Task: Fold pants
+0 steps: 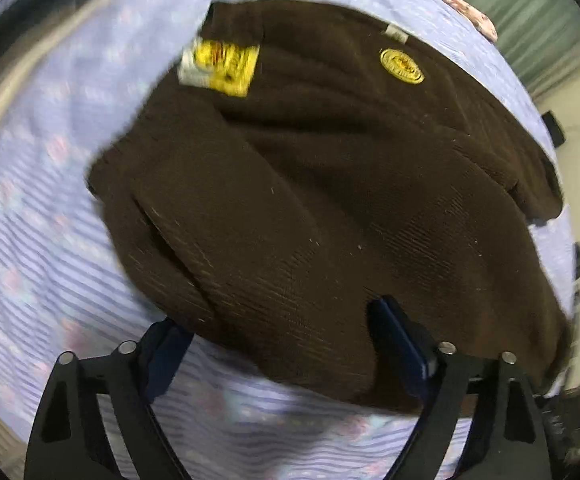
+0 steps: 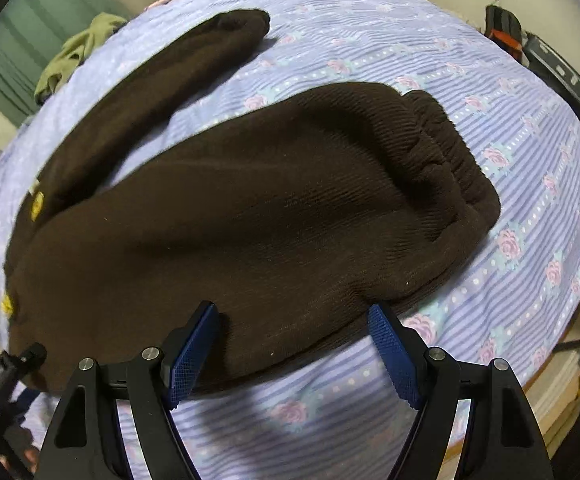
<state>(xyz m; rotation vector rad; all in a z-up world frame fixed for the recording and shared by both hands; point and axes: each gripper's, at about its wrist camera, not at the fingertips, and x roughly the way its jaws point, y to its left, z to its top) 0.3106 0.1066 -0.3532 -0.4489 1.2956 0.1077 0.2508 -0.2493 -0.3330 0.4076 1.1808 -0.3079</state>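
Left wrist view: left hand-held gripper (image 1: pixel 282 346) spread, straddling the near edge of the pants (image 1: pixel 329 200), nothing pinched yet. Right wrist view: right hand-held gripper (image 2: pixel 293 334) likewise spread over the near edge of one leg. Risk: thick ribbed knit may bunch, so the fingers might catch only the top layer and the fold drag crooked. Pants are dark brown, with a yellow label (image 1: pixel 222 66) and gathered cuffs (image 2: pixel 449 152), lying on the striped floral bedsheet (image 2: pixel 409 40), legs splayed apart.
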